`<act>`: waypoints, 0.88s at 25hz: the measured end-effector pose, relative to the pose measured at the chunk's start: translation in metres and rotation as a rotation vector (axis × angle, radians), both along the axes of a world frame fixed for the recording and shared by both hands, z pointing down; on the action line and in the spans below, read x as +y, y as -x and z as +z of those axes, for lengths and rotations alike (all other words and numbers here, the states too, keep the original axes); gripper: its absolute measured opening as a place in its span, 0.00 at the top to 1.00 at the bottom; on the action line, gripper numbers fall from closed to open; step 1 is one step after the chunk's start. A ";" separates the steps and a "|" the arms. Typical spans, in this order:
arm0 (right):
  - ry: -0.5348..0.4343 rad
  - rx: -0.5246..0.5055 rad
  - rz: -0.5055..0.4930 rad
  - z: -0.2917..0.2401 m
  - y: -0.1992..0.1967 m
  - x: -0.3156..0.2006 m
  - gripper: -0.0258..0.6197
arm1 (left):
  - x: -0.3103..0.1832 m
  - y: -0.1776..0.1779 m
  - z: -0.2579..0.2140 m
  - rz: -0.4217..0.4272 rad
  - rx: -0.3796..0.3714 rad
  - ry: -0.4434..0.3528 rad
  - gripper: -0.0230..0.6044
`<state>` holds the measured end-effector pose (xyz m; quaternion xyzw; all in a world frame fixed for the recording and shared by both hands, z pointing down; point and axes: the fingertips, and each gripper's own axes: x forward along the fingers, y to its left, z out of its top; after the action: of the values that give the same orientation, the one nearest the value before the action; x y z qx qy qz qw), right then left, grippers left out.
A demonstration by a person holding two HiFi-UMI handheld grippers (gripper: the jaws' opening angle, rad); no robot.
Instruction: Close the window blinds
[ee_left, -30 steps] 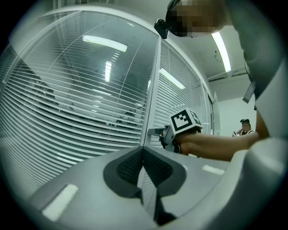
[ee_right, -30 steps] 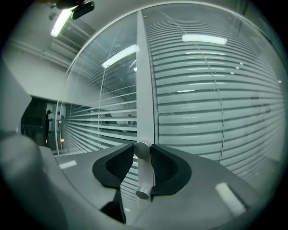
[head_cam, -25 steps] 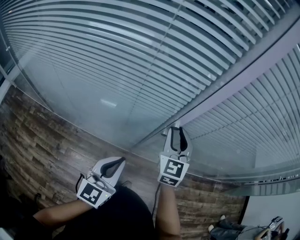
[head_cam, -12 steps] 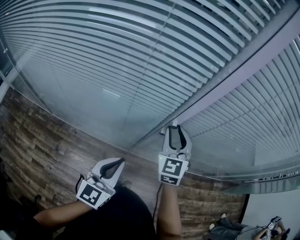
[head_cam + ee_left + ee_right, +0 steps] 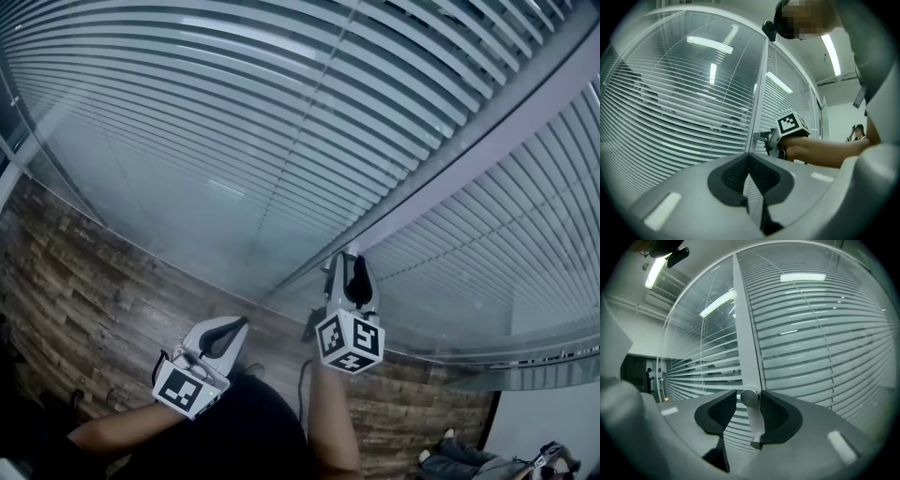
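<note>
At mullion (image 5: 745,333) edge, knob (image 5: 750,397) between opening jaws of right tool (image 5: 352,266); left tool (image 5: 242,322) clenched, well apart.

text: none readable | labels: none | numbers: none — nothing legible anywhere

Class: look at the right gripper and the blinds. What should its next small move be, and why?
Probably close the right gripper on the metal knob and twist it. Its jaws are opening, with the knob between them but not clamped. The blind slats show gaps between them, so the blinds do not look fully closed.
</note>
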<state>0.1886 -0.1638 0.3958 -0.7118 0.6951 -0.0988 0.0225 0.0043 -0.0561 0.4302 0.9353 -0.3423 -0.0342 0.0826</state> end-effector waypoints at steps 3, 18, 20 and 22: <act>-0.005 -0.028 0.007 -0.001 -0.004 0.000 0.75 | -0.001 0.002 -0.001 -0.008 -0.004 -0.002 0.97; 0.197 0.793 -0.087 0.003 0.012 -0.003 0.76 | 0.001 -0.002 0.002 0.004 0.001 0.004 0.97; 0.223 0.908 -0.081 0.005 0.013 -0.003 0.76 | 0.001 -0.002 0.001 0.005 0.002 0.004 0.97; 0.241 0.981 -0.080 0.004 0.013 -0.002 0.76 | 0.003 -0.002 0.001 0.005 0.001 0.004 0.97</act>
<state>0.1755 -0.1658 0.4003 -0.6449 0.6340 0.1669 -0.3927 0.0066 -0.0532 0.4316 0.9360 -0.3399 -0.0339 0.0850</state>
